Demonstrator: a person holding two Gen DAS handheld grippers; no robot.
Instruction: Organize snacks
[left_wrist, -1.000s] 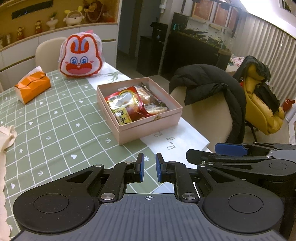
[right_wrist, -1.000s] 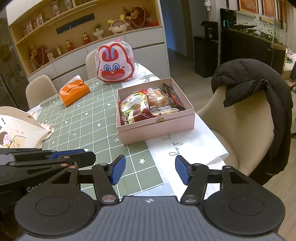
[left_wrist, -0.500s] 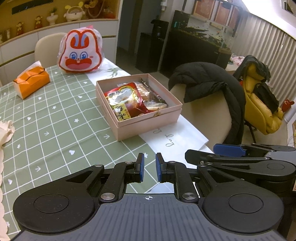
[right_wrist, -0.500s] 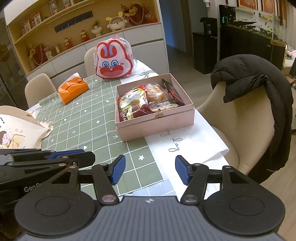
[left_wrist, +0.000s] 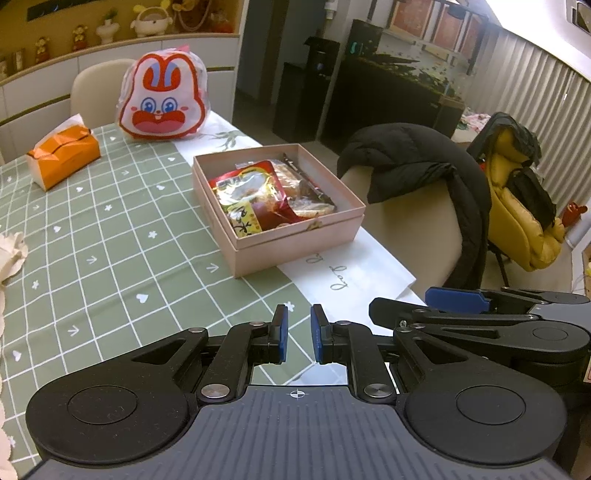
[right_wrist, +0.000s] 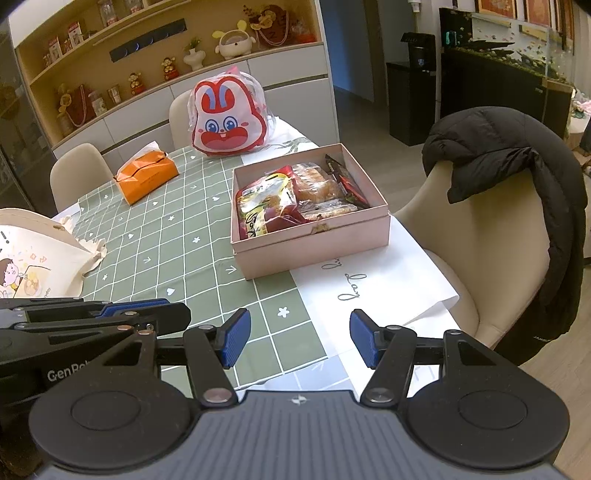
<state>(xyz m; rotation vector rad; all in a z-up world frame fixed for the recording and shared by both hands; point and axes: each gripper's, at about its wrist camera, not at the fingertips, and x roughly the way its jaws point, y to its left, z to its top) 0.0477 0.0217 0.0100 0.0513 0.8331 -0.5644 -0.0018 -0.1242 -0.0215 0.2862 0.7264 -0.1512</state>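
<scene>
A pink open box (left_wrist: 295, 240) (right_wrist: 314, 243) sits on the green checked tablecloth, some way ahead of both grippers. Inside lie a red and yellow snack packet (left_wrist: 251, 199) (right_wrist: 264, 206), clear-wrapped pastries (right_wrist: 317, 188) and a dark packet along the right wall. My left gripper (left_wrist: 297, 338) hovers over the table's near edge, shut with only a thin gap and nothing in it. Just right of it, my right gripper (right_wrist: 300, 343) is open and empty. Each gripper shows in the other's view, the right one (left_wrist: 458, 301) and the left one (right_wrist: 110, 314).
A rabbit-face bag (left_wrist: 162, 99) (right_wrist: 227, 118) stands at the far end and an orange tissue box (right_wrist: 146, 177) to its left. A cream tote bag (right_wrist: 33, 254) lies at the left. White printed paper (right_wrist: 369, 291) lies under the box. A jacket-draped chair (right_wrist: 509, 162) stands right of the table.
</scene>
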